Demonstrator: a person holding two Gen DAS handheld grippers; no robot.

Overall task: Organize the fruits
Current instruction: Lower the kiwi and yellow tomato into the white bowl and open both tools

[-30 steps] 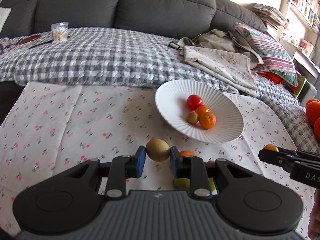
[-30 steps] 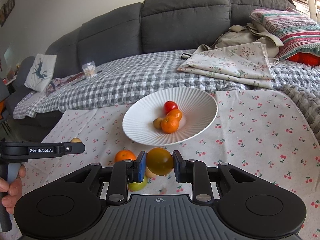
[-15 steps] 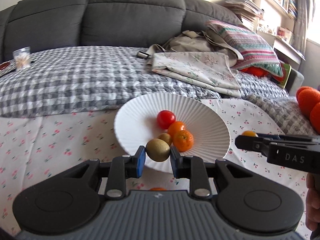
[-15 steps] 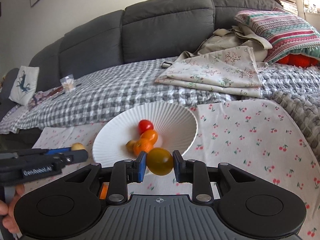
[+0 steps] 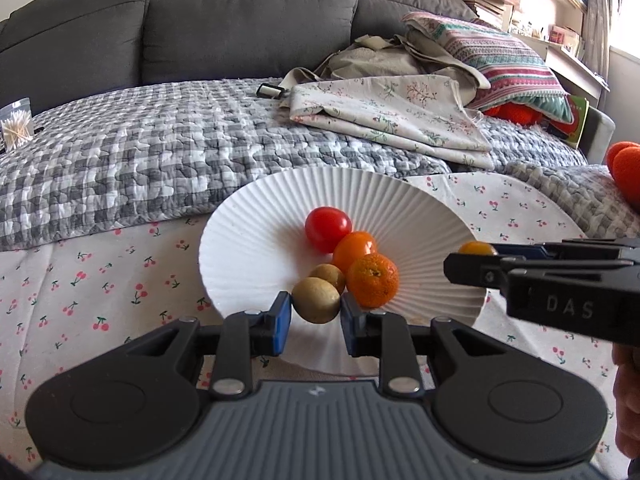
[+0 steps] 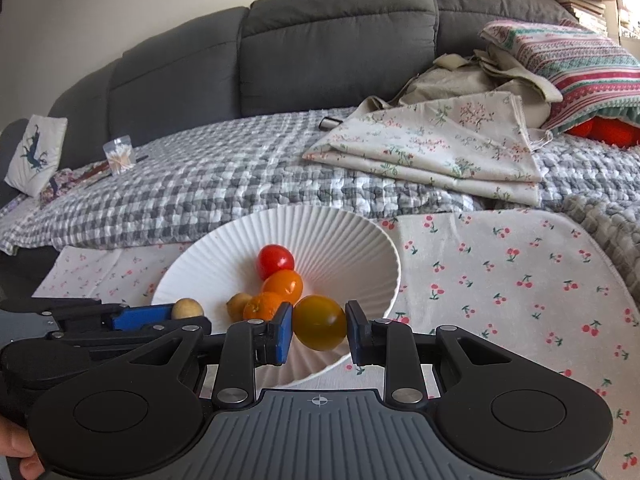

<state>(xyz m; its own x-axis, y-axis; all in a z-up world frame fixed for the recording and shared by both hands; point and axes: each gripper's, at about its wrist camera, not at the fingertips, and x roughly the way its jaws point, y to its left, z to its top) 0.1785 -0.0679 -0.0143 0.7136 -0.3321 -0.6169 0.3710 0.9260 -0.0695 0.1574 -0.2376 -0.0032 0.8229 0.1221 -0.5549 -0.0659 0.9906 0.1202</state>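
Note:
A white ribbed plate holds a red tomato, an orange tomato, a mandarin and a small brown fruit. My left gripper is shut on a brown round fruit over the plate's near rim; it also shows in the right wrist view. My right gripper is shut on a yellow-orange tomato over the plate's near right rim; its fruit shows in the left wrist view.
The plate sits on a cherry-print cloth. Behind are a grey checked quilt, folded floral cloth, a striped pillow, a bag of cotton swabs and the dark sofa back.
Both grippers have moved forward with their fruits, from over the cloth to over the plate's near rim. The loose fruits on the cloth have dropped out of view.

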